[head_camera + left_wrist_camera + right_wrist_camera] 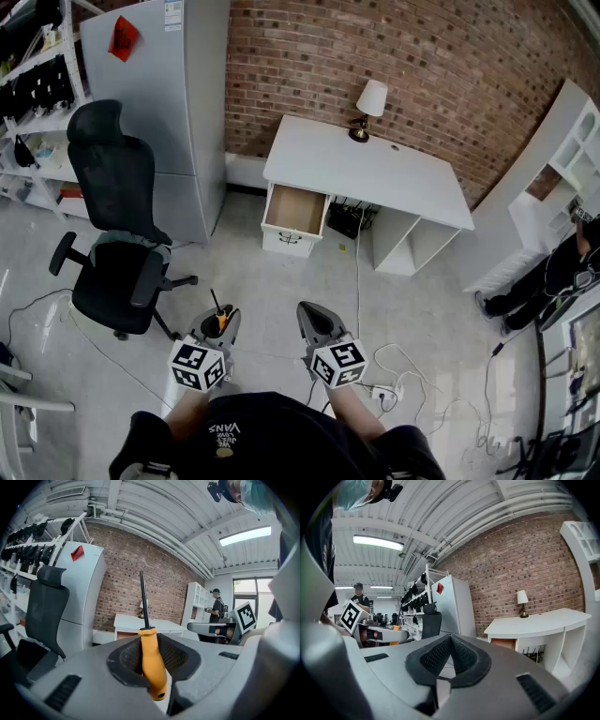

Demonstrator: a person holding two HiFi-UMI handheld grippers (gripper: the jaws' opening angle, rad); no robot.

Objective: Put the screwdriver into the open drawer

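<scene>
The left hand-held gripper (pixel 221 322) is grasping the screwdriver (pixel 151 660), well apart from the open drawer (pixel 294 211).

Its jaws are clamping the orange handle, and the black shaft is pointing up and away from the person, toward the far brick wall (pixel 422 56). The right hand-held gripper (pixel 312 319) is hovering just beside it on the right, its jaws clenched together with nothing between them. Both are hanging over the floor (pixel 281 291) near the person. The drawer is standing pulled out under the left end of the white bench (pixel 375 169) at the far wall, and a lamp (pixel 368 108) is sitting on the bench's far edge. A black chair (pixel 117 244) is standing at the left.
</scene>
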